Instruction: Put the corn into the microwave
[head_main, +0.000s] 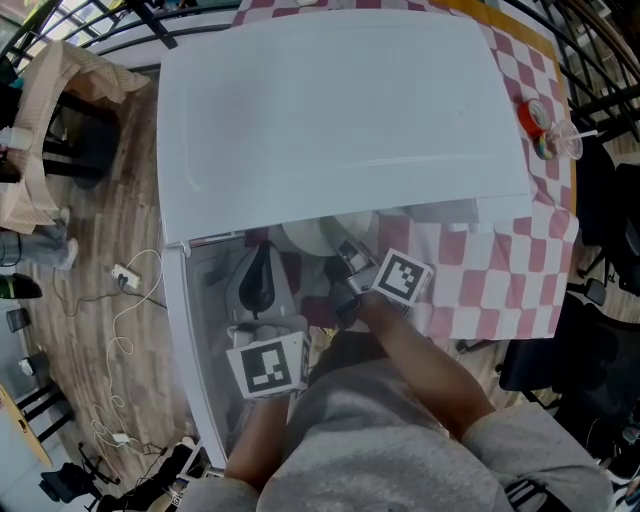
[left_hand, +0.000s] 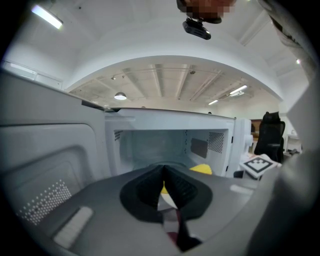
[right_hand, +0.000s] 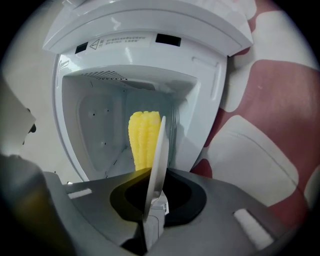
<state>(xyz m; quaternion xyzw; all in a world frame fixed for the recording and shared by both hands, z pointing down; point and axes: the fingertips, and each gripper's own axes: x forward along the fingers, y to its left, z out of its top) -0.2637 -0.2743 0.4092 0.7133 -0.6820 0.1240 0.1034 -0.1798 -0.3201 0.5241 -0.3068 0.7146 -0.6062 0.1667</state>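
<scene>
The white microwave (head_main: 340, 110) stands open, its door (left_hand: 45, 165) swung out to the left. A yellow corn cob (right_hand: 142, 140) lies on a white plate (right_hand: 159, 155) inside the cavity. My right gripper (right_hand: 156, 190) is shut on the plate's rim, and the plate reaches in through the opening. In the head view the right gripper (head_main: 345, 265) sits at the microwave's mouth. The left gripper (head_main: 260, 285) hovers just left of it, in front of the door. Seen along its own jaws, the left gripper (left_hand: 164, 172) is shut on nothing, with the corn (left_hand: 201, 169) showing beyond it.
The microwave stands on a red-and-white checked tablecloth (head_main: 500, 280). A small red and clear object (head_main: 545, 125) lies at the cloth's far right. White cables (head_main: 125, 300) trail over the wooden floor on the left. Black chairs stand at the right.
</scene>
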